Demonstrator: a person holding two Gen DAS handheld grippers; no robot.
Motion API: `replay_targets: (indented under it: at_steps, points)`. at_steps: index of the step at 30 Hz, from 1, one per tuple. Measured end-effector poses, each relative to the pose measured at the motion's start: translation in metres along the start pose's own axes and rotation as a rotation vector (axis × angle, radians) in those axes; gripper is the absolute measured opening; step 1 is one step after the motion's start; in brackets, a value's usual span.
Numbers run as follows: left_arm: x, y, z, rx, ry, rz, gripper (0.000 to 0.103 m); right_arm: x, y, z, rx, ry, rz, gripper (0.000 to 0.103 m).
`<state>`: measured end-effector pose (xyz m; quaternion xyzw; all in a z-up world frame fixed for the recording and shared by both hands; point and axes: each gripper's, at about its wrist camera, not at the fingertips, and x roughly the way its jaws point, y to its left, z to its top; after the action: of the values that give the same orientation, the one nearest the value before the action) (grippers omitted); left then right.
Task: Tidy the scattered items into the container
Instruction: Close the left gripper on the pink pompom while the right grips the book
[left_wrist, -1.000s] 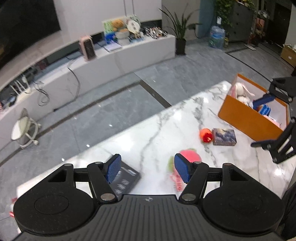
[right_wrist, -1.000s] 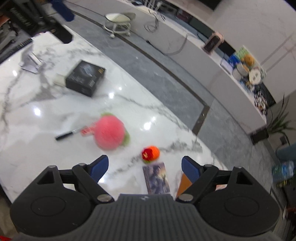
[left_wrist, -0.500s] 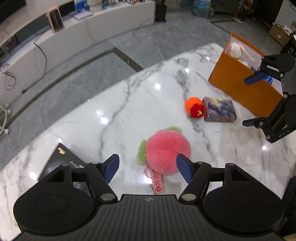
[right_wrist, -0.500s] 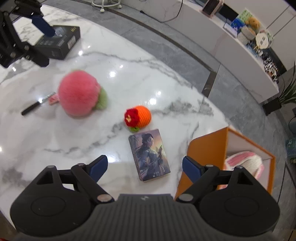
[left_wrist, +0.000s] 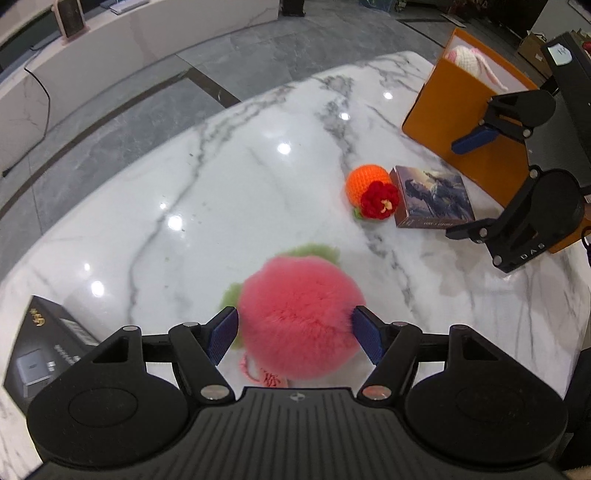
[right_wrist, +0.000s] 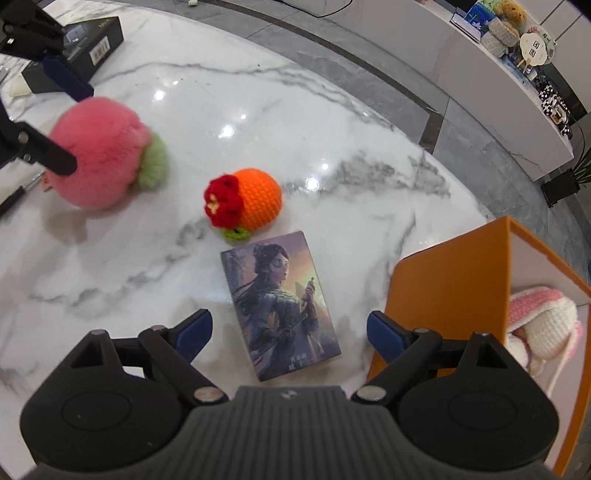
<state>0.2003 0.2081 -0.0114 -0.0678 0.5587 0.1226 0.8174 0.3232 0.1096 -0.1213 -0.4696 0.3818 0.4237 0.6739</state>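
A white marble desk with grey veins and glossy light spots stands on a grey tiled floor; a long white ledge with small ornaments runs along the room's edge.

On the desk lie one fluffy pink peach toy, one crocheted orange ball with a red flower, one illustrated card box and one black box. One orange container stands at about 3 o'clock in the right wrist view, with one pink-and-white knitted toy inside.

There are two claws. The left claw is spread, its blue pads flanking the peach toy's sides; whether they touch the fur cannot be told. The right claw is opening, spread over the lower half of the card box, its pads clear of it. The ball sits at 11 o'clock from the card box, just beside it.
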Motion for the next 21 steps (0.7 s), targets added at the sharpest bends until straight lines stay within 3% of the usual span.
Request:
replay_targets:
  at_steps: [16,21]
  points:
    - [0.035,0.009,-0.004,-0.032,0.049,-0.049,0.081,0.029,-0.011,0.009,0.015,0.001,0.103,0.091]
    - [0.035,0.009,-0.004,-0.039,0.039,-0.055,0.079,0.029,-0.015,0.007,0.047,0.004,0.174,0.078]
